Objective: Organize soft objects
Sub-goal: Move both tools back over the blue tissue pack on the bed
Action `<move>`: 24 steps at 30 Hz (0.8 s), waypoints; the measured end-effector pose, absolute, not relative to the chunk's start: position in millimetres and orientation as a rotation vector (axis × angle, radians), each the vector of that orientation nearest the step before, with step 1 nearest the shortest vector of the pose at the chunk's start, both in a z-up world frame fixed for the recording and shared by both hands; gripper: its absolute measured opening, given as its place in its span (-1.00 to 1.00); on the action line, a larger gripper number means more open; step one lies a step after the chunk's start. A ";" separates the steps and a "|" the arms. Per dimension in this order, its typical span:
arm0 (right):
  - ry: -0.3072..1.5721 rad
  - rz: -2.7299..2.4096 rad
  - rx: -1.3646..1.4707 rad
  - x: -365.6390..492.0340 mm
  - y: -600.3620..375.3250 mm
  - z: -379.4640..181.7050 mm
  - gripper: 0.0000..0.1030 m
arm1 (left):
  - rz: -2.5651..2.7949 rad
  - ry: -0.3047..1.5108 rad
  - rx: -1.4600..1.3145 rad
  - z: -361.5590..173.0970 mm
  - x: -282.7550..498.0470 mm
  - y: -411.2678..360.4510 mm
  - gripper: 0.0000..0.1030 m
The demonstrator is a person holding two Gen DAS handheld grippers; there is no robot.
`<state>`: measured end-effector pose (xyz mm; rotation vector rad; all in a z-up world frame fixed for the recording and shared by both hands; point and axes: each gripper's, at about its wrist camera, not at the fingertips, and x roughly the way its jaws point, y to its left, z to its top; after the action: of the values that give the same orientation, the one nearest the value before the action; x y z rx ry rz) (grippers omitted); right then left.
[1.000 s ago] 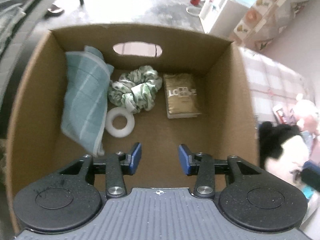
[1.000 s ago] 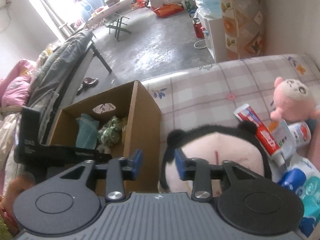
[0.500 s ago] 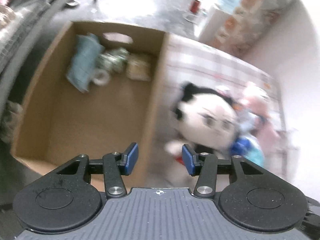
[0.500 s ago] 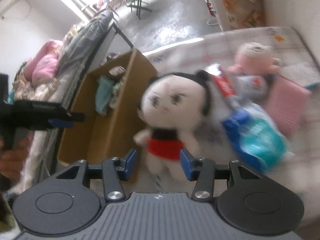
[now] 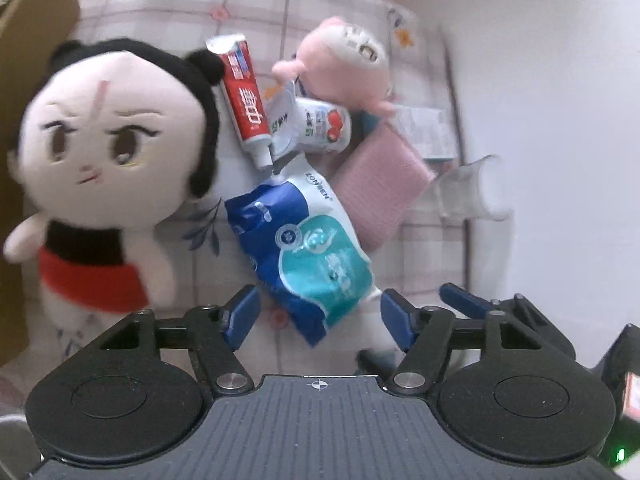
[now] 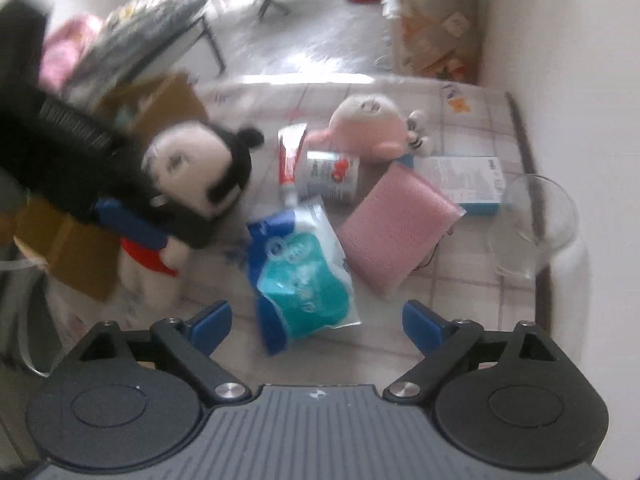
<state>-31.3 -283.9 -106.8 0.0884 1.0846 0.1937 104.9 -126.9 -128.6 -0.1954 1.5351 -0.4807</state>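
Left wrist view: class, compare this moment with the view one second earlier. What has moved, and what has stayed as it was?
The left hand-held gripper has swung right, from over the cardboard box to above the table, now facing the wipes pack beside the black-haired doll. Its jaws opened wider. The right hand-held gripper also opened wider. Neither holds anything; the doll, pink plush and toothpaste stay on the table.

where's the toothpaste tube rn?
Left wrist view, upper centre: the toothpaste tube lies on the checked cloth between the black-haired doll and the pink plush, cap toward the wipes pack.
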 end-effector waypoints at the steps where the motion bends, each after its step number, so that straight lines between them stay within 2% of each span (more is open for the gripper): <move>1: 1.095 0.217 0.071 -26.8 -282.7 -115.2 0.84 | -0.474 1.550 -0.189 -134.8 105.2 -130.8 0.35; 11: 1.173 0.392 0.055 10.3 -270.3 -169.1 0.90 | -0.419 1.602 -0.151 -165.7 120.0 -145.9 0.54; 18: 1.201 0.488 0.057 -3.6 -249.3 -172.5 0.90 | -0.395 1.613 -0.081 -182.0 126.6 -158.9 0.55; 24: 1.224 0.513 0.044 -10.9 -243.9 -174.6 0.90 | -0.377 1.580 0.031 -190.4 128.7 -180.4 0.73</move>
<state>-10.9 -243.9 -174.6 0.0436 1.2241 0.5128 128.7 -180.4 -190.4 0.0312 1.5801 -0.3772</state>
